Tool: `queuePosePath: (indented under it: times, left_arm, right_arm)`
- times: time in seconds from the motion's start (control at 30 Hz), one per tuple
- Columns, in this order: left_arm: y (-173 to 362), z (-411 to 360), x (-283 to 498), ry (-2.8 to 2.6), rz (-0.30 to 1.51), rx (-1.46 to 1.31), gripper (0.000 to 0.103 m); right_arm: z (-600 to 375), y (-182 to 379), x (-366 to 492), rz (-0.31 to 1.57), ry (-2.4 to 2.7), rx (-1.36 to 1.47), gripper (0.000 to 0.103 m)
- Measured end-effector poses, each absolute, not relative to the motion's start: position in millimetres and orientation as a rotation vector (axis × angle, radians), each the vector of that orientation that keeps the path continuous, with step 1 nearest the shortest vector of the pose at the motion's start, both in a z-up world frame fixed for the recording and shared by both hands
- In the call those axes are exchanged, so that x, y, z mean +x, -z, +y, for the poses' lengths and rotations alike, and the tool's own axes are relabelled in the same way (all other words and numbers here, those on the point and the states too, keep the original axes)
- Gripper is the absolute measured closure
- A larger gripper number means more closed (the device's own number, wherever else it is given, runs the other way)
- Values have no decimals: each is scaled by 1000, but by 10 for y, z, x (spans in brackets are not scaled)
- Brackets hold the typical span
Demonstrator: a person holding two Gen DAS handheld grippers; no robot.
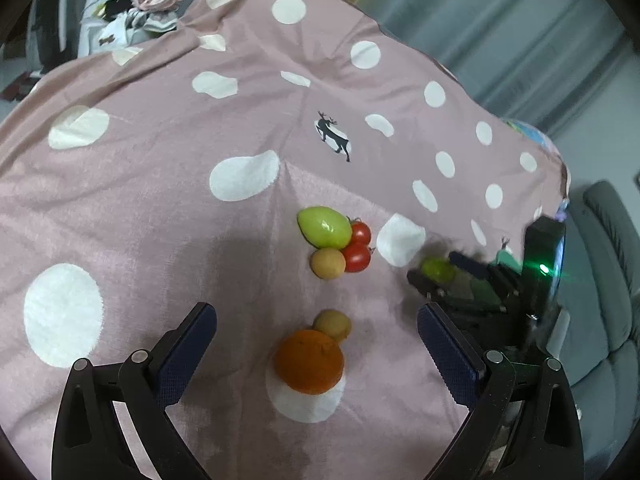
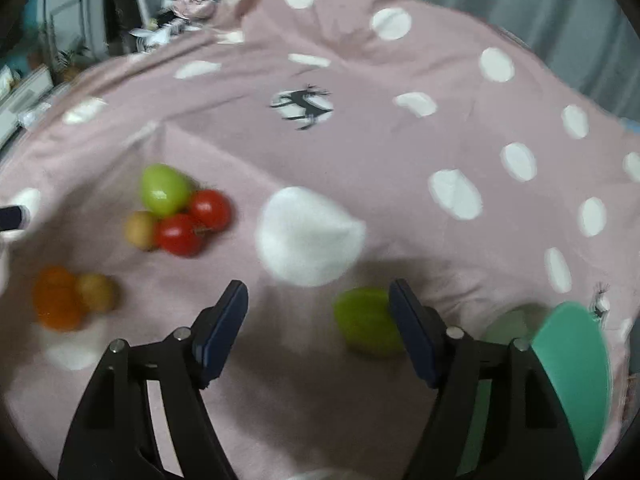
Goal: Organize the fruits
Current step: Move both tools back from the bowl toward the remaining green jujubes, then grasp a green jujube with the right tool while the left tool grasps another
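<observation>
On the pink spotted cloth [image 1: 168, 216] lie an orange [image 1: 309, 361] with a small tan fruit [image 1: 333, 324] touching it, and farther off a cluster: a green mango [image 1: 323, 227], two red tomatoes [image 1: 357, 257] and another tan fruit [image 1: 327, 263]. My left gripper [image 1: 316, 340] is open, its jaws wide either side of the orange. My right gripper [image 2: 318, 320] is open; a second green fruit [image 2: 366, 322] lies on the cloth against its right finger [image 2: 412, 328]. The cluster [image 2: 180, 208] and orange [image 2: 56, 296] show at the left of the blurred right wrist view.
A green plate [image 2: 572, 372] lies at the cloth's right edge beside my right gripper. A grey sofa [image 1: 600, 280] stands to the right past the cloth's edge. Clutter [image 1: 140, 12] sits beyond the far left corner.
</observation>
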State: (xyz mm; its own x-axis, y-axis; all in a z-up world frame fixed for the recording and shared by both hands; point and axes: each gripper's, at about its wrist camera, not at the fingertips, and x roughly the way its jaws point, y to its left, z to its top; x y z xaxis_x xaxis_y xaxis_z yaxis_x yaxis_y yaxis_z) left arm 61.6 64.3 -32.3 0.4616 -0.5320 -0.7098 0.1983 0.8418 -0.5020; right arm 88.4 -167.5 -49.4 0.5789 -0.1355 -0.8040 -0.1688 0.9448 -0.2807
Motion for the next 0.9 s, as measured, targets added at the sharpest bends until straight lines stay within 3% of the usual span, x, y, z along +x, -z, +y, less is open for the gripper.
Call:
queuePosePath:
  times: [0.13, 0.4, 0.67, 0.73, 0.77, 0.8, 0.87, 0.9]
  left_arm:
    - [352, 657, 642, 462, 1010, -395, 3]
    - [367, 674, 646, 444, 1014, -400, 3]
    - [342, 633, 617, 465, 1010, -387, 3]
    - [342, 641, 612, 462, 1012, -382, 3]
    - [340, 644, 612, 462, 1012, -382, 3]
    - [339, 649, 612, 461, 1012, -384, 3]
    - [347, 659, 624, 459, 1016, -397, 3]
    - [350, 662, 627, 458, 1018, -399, 3]
  right_arm:
    - [-1728, 457, 895, 960, -31, -311, 32]
    - [-1886, 340, 773, 992, -81, -230, 60]
    - [-1812, 407, 685, 987, -89, -324, 59]
    - [-1836, 392, 728, 990, -70, -314, 57]
    - [-1842, 374, 750, 999, -71, -290, 50]
    - [-1836, 364, 767, 994, -65, -298, 34]
    - [-1773, 399, 811, 993, -7, -391, 11]
    - [-1742, 426, 820, 999, 1, -432, 12]
